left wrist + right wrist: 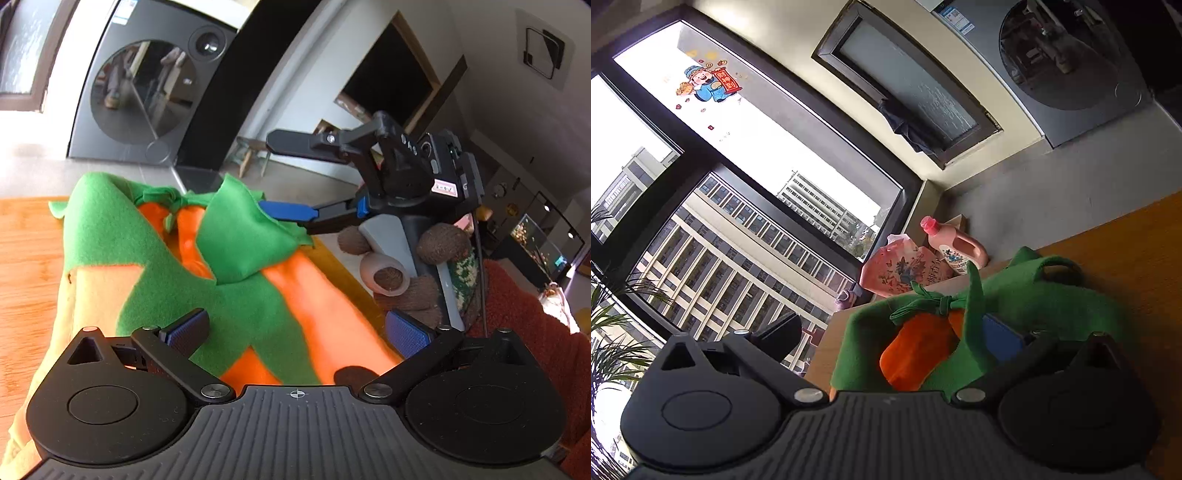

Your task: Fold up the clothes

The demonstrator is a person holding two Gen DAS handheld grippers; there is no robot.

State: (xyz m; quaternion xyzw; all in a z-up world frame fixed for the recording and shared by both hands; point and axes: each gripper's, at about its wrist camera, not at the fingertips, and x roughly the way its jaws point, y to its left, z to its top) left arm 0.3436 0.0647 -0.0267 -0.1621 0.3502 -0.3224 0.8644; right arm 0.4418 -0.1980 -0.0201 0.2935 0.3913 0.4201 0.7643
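Left gripper (295, 328) wide over costume (236, 288); right gripper (284, 177) tilted, wide, green flap draped on lower finger

The green and orange fleece garment (207, 258) covers the middle of the wooden table (29, 251), bunched up where the right gripper (284, 177) stands over its far right flap with jaws wide apart, the lower finger touching the fabric. The left gripper (295, 328), jaws spread, hovers over the near part of the cloth. Bare table lies open to the left of the garment. In the right wrist view more bare table (1137, 258) runs along the cloth's other side. Past the far table edge stand a pink detergent bottle (955, 245) and a pink refill pouch (901, 269), close to the knotted green ties (931, 301)
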